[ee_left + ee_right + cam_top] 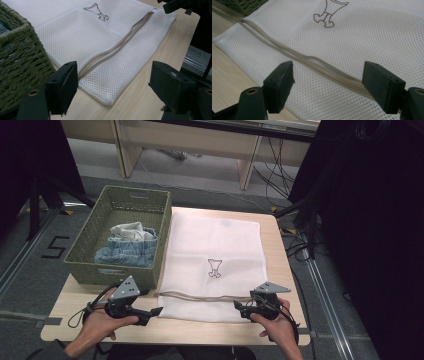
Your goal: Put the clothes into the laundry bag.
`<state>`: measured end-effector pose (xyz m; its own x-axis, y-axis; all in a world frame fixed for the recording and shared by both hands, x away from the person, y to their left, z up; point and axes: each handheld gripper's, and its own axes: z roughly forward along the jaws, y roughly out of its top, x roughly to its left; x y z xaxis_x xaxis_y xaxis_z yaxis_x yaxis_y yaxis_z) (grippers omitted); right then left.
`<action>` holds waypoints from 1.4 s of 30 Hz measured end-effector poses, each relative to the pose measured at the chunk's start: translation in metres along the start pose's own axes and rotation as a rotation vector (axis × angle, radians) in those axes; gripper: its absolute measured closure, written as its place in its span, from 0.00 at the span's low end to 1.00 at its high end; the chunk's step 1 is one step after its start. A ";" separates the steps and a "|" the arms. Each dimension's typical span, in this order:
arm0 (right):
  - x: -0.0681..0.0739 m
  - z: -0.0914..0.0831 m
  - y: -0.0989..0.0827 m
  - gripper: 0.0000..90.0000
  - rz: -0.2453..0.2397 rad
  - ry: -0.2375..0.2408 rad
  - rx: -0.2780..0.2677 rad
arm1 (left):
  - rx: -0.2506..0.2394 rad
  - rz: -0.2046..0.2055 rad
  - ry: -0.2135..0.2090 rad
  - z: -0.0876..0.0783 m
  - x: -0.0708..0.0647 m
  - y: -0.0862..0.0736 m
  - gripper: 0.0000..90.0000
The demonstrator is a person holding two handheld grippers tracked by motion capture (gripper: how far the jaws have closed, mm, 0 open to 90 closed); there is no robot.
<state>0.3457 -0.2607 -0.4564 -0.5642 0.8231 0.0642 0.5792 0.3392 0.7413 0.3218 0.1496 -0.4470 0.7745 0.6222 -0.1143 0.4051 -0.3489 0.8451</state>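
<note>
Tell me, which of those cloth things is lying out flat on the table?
The white mesh laundry bag, spread beside the green basket. The denim piece and pale cloth lie crumpled inside the basket.

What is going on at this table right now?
A person holds the left gripper and right gripper, both open, at the near corners of a white mesh laundry bag lying flat on the table. Its zipper is untouched. A green basket holding clothes stands beside the bag.
</note>
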 end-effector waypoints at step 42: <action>0.021 0.095 0.034 0.22 -0.141 0.048 0.151 | 0.083 0.039 0.020 0.001 0.003 0.000 0.24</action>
<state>0.4093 -0.1887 -0.4929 -0.6711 0.7414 0.0009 0.5722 0.5171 0.6366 0.3246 0.1503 -0.4481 0.7811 0.6203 -0.0712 0.4143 -0.4296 0.8024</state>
